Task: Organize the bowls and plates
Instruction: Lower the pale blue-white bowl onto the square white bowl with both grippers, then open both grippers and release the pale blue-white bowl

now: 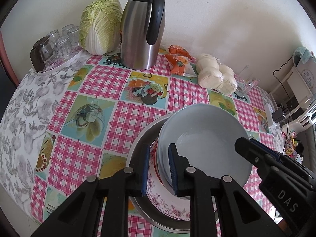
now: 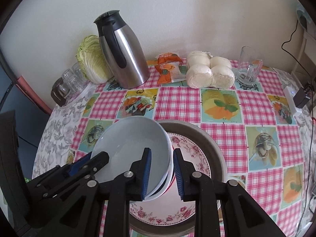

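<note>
Covering the table, a pink checked cloth (image 2: 177, 102); thermos (image 2: 124, 53) at back wall, cabbage (image 2: 88, 59) left of it, buns (image 2: 209, 71) right. Stacked bowls (image 2: 130, 148) tilt over floral plate (image 2: 189, 154) in metal basin (image 2: 213, 144), before thermos. Left gripper (image 1: 159, 167) clamps bowl rim; right gripper (image 2: 162, 174) straddles opposite rim, pad contact unclear.

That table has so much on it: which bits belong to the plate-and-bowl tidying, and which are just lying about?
Part of the job:
pale bowls
floral plate
metal pan

Lying about:
flask
cabbage
buns
snack packets
glass mug
tumblers
</note>
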Available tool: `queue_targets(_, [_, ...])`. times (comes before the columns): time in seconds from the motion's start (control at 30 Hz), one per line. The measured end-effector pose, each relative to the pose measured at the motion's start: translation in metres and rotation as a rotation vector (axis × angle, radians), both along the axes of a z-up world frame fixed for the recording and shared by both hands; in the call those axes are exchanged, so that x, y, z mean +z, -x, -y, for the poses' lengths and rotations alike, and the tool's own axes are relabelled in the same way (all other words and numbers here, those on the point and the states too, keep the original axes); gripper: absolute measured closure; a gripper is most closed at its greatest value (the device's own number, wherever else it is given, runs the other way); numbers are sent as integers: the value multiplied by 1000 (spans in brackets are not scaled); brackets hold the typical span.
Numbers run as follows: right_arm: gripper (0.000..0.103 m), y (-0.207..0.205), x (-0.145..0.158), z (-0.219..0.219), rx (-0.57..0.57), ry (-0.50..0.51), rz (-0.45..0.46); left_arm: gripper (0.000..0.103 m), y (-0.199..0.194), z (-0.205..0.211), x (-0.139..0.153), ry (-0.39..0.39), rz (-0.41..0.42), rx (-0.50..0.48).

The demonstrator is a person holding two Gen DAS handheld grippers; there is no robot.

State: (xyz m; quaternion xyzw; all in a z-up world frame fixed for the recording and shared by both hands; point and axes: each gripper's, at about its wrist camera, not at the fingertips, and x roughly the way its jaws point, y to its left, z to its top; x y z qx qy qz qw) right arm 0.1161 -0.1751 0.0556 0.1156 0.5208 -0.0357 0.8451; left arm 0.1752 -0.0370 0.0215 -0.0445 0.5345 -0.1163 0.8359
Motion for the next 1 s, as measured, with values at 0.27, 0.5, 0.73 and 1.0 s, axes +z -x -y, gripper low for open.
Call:
queue_targets(0.27, [73,0,-11,17,-31,-40,-18,83,1,0,4,4,10,-2])
queue_targets(0.5, [73,8,0,15,-7,-44,1,83,7,2,15,26,30,-9])
queue_targets(0.73, [39,20,9,21,-8,-25,9,60,15,0,27,12,59,-6])
queue_targets(1.0, [26,35,14,22,-3,13,25,35,29,-6,31,-17,85,8])
